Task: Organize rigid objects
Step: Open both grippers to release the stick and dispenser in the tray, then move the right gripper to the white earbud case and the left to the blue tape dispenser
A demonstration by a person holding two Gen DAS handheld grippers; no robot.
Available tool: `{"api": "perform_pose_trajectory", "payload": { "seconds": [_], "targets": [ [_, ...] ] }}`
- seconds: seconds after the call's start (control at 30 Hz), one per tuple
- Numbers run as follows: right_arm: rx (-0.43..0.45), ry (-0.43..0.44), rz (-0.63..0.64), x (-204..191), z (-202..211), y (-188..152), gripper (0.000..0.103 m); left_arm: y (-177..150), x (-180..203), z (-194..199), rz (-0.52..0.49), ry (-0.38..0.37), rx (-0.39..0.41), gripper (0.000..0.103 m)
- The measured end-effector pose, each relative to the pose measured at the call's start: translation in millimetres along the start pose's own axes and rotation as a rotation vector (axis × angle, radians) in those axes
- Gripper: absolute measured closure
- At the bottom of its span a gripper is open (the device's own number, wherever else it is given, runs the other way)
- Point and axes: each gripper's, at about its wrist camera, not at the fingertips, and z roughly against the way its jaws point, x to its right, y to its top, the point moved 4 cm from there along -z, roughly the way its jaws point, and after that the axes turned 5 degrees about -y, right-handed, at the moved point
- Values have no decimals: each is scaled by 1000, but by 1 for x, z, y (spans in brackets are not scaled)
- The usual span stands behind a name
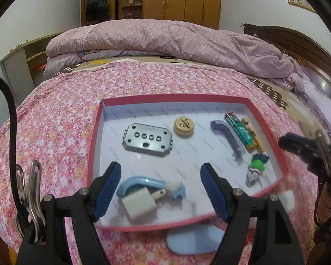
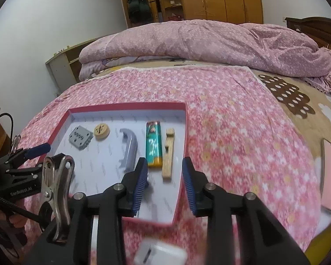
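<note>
A shallow red-rimmed tray (image 1: pixel 264 121) with a pale printed floor lies on the bed's pink flowered sheet (image 1: pixel 55 132); everything below is placed relative to that tray.

Largest inside it is the grey metal plate (image 1: pixel 146 139), a flat octagon with a row of round holes and toothed edges, lying toward the far left corner. Near the front left sits a white cube charger (image 1: pixel 140 205), touching a light blue curved plastic piece (image 1: pixel 141 182). Right of centre lies a slate-blue curved handle (image 1: pixel 227 137), and just beside it, toward the right wall, a teal and orange lighter (image 1: pixel 238 130) with a pale wooden notched block (image 1: pixel 253 137) against its outer side. A round wooden disc (image 1: pixel 183 126) carved with a crossed mark lies near the far wall, just right of the plate. A small green and white toy figure (image 1: pixel 257 167) lies in the front right corner.

Outside the tray, a light blue flat piece (image 1: pixel 194 240) lies just in front of its near rim, and a pink phone (image 2: pixel 330 174) rests well off to the right.

The left tongs (image 1: pixel 161 190) hang wide apart over the tray's front, gripping nothing. The right tongs (image 2: pixel 164 185) are spread over the tray's front right corner, also holding nothing.
</note>
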Motion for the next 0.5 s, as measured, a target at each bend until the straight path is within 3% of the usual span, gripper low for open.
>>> {"api": "perform_pose_trajectory", "payload": {
  "seconds": [0.13, 0.3, 0.5],
  "targets": [
    [-2, -4, 2, 0, 12, -12, 69, -10, 3, 10, 5, -12, -4, 25],
    [-14, -1, 3, 0, 26, -28, 55, -26, 6, 20, -1, -25, -19, 25],
    [-22, -5, 4, 1, 41, -47, 48, -43, 10, 33, -8, -36, -26, 25]
  ]
}}
